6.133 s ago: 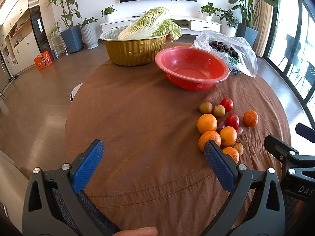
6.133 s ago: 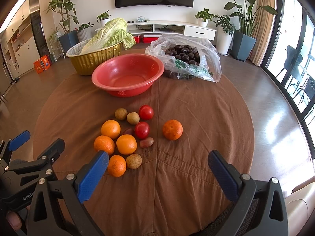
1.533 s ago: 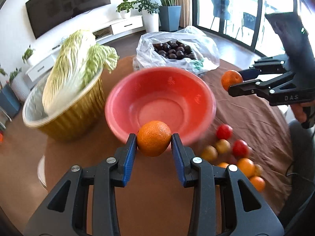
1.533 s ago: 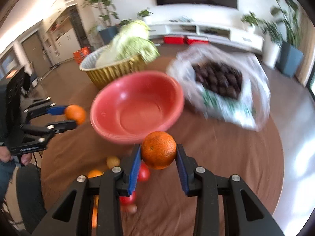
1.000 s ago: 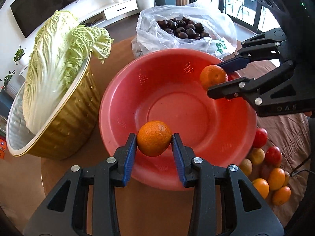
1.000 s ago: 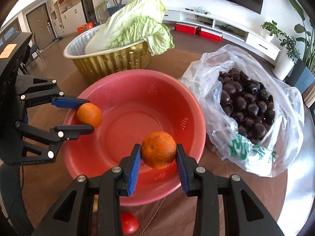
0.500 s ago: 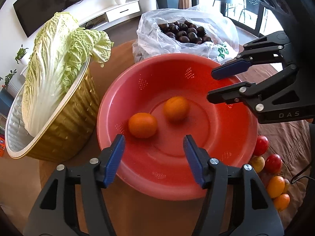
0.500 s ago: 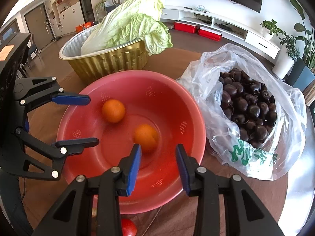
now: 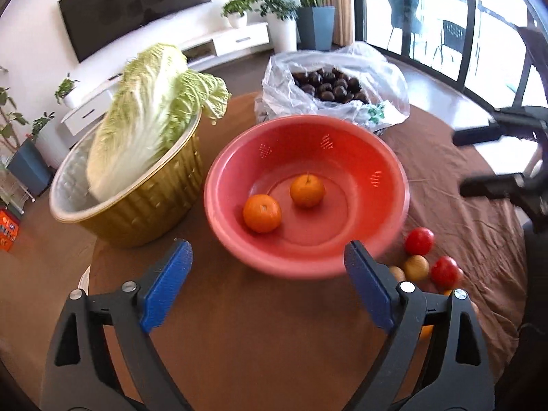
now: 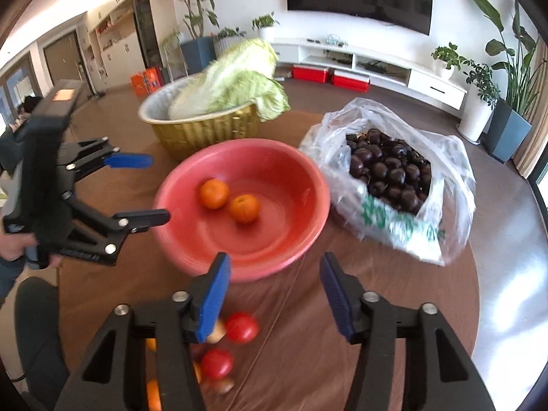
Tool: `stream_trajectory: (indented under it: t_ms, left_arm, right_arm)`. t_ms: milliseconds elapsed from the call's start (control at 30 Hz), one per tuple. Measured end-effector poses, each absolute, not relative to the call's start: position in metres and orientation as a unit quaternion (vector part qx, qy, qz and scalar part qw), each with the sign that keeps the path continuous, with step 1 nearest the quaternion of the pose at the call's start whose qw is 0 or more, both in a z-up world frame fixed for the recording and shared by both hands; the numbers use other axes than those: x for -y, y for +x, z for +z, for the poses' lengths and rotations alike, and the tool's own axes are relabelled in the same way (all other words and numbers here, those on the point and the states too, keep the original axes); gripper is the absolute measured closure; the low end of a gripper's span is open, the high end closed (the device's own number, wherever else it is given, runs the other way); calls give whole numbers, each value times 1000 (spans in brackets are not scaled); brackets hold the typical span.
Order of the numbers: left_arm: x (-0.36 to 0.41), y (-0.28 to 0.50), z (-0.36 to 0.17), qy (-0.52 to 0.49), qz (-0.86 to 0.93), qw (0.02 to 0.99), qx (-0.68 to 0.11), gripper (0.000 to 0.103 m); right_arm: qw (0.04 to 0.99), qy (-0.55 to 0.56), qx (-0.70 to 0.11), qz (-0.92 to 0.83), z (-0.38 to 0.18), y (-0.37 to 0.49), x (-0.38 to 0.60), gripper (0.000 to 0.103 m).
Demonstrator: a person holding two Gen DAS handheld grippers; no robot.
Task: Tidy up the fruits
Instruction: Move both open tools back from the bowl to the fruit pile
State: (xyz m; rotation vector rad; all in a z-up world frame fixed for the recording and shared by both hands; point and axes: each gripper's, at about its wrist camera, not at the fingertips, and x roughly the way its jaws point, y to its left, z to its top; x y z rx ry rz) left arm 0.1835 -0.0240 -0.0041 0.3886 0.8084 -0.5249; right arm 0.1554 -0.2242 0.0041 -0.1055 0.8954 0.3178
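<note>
A red bowl (image 9: 387,157) stands mid-table and holds two oranges (image 9: 262,213) (image 9: 307,190); it also shows in the right wrist view (image 10: 308,171). My left gripper (image 9: 269,289) is open and empty, just short of the bowl's near rim. My right gripper (image 10: 274,289) is open and empty at the bowl's near edge. Loose red tomatoes (image 9: 419,240), small brown fruits (image 9: 415,268) and oranges, partly hidden by the fingers, lie on the cloth right of the bowl. In the right wrist view they lie under my left finger (image 10: 212,294).
A gold basin (image 9: 137,205) with a napa cabbage (image 9: 150,113) stands left of the bowl. A plastic bag of dark chestnuts (image 9: 328,85) lies behind it. A brown cloth (image 9: 257,335) covers the round table. The left gripper shows in the right wrist view (image 10: 144,188).
Both grippers have pulled back from over the bowl and opened wider. The two oranges stay in the bowl, rolled a little closer together.
</note>
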Motion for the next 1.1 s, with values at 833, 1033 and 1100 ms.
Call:
stream_trajectory:
  t_ms: [833, 1033, 1100]
  left_arm:
    - [-32, 59, -29, 96, -218, 880, -410, 0]
    - [-29, 59, -28, 105, -230, 878, -406, 0]
    - [-26, 59, -31, 112, -236, 876, -405, 0]
  right_arm:
    - [843, 31, -520, 131, -73, 35, 162, 46]
    - [838, 55, -530, 121, -84, 42, 162, 51]
    - [838, 62, -529, 121, -84, 46, 164, 51]
